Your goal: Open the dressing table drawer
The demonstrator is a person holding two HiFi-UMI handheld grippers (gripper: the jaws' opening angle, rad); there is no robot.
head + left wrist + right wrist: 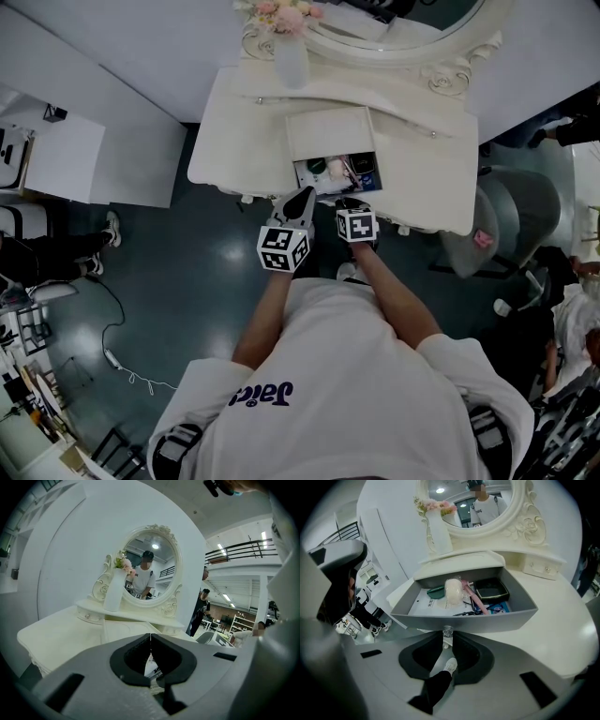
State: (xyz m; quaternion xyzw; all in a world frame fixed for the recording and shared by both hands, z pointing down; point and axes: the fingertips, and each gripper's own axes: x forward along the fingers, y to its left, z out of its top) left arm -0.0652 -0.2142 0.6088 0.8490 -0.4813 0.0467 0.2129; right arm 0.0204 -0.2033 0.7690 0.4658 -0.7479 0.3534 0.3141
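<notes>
Seen from above: a cream dressing table (239, 141) against a white wall, backed by an oval mirror (150, 569) in a carved frame. Facing it on the dark floor (187, 272), a person (347, 375) in a white shirt, with a two-jaw tool in each hand.

Pulled well out of the table's front at centre, toward the person: the grey-walled drawer (487, 620), open at the top and showing its contents. Upright at the mirror's left foot, a white vase (438, 531) of pink flowers.

Held side by side at the drawer's front edge, both tools. Left gripper (150, 637): fingers pressed together at the tips with nothing between them, aimed toward the mirror. Right gripper (447, 634): tilted downward, fingers pinching the clear knob (447, 630) at the middle of the drawer front.

Inside the drawer, on a white printed sheet (424, 605): a dark rectangular case (491, 588) at the right, a pale rounded item (452, 591) in the middle, a green item (436, 591) just to its left, and thin pink sticks (472, 597) between the rounded item and the case.
</notes>
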